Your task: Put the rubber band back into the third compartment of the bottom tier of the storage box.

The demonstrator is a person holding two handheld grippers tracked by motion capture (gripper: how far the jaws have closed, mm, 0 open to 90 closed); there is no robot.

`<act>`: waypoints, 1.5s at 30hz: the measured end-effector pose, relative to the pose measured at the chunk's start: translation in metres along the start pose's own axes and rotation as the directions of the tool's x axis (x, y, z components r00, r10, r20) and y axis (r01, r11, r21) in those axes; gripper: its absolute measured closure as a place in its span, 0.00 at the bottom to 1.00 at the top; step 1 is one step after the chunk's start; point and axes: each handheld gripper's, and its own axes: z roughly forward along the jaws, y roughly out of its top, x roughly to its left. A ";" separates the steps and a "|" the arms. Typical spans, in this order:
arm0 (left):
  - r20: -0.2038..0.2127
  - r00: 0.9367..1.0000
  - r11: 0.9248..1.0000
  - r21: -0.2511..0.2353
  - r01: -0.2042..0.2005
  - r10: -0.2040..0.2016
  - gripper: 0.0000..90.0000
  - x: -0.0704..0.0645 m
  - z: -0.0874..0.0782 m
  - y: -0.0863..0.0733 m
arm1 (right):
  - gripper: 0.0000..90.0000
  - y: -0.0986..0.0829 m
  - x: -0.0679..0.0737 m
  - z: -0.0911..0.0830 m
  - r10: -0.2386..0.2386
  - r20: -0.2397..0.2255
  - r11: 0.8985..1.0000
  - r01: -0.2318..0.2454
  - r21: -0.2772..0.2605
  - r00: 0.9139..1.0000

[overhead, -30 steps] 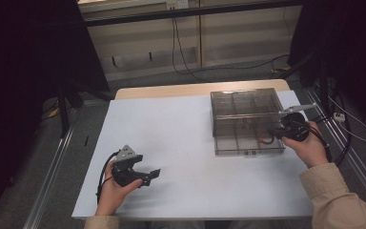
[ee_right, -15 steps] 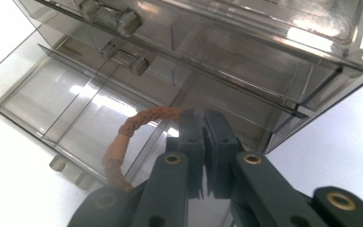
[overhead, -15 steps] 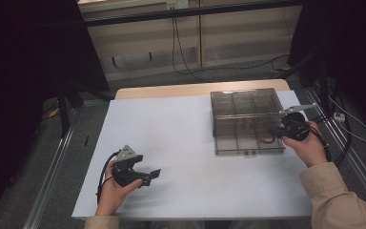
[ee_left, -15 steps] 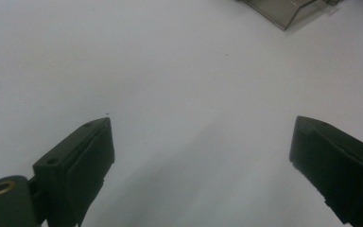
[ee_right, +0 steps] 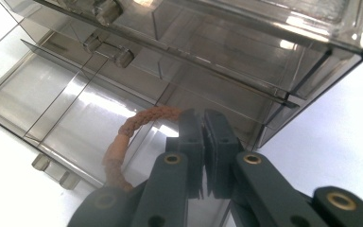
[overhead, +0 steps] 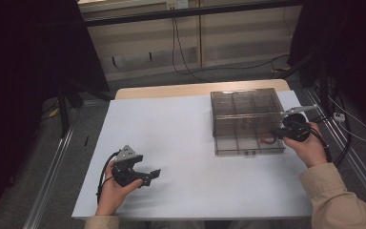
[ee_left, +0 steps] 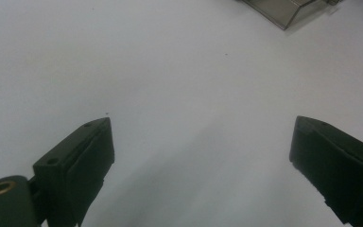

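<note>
Meanwhile right gripper (ee_right: 203,124) pinches brown cord (ee_right: 123,137) — inside clear box (overhead: 233,105)

A box (overhead: 248,121) is set on the desk (overhead: 186,129) at its far right, with the lid raised toward the far edge. A cord (overhead: 267,140) is laid in the box's near right compartment; in the right gripper view the cord (ee_right: 123,137) is seen just left of the closed jaws, over the open tray. The right gripper (overhead: 286,133) is placed at the box's right near corner. The left gripper (overhead: 145,176) is held over the near left of the desk, well apart from the box, its jaws spread wide above the bare surface.
</note>
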 end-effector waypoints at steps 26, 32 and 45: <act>0.000 1.000 1.000 0.006 -0.004 0.004 0.08 0.000 0.001 0.000 | 0.97 -0.008 -0.002 0.004 0.012 0.005 1.000 -0.012 0.006 1.000; -0.001 1.000 1.000 0.006 -0.003 0.003 0.08 -0.001 0.000 0.000 | 0.97 -0.010 -0.003 0.004 0.017 0.008 1.000 -0.017 -0.001 1.000; -0.001 1.000 1.000 0.004 0.000 0.000 0.08 0.000 0.000 0.000 | 0.97 -0.012 -0.004 0.005 0.018 0.006 1.000 -0.018 0.000 1.000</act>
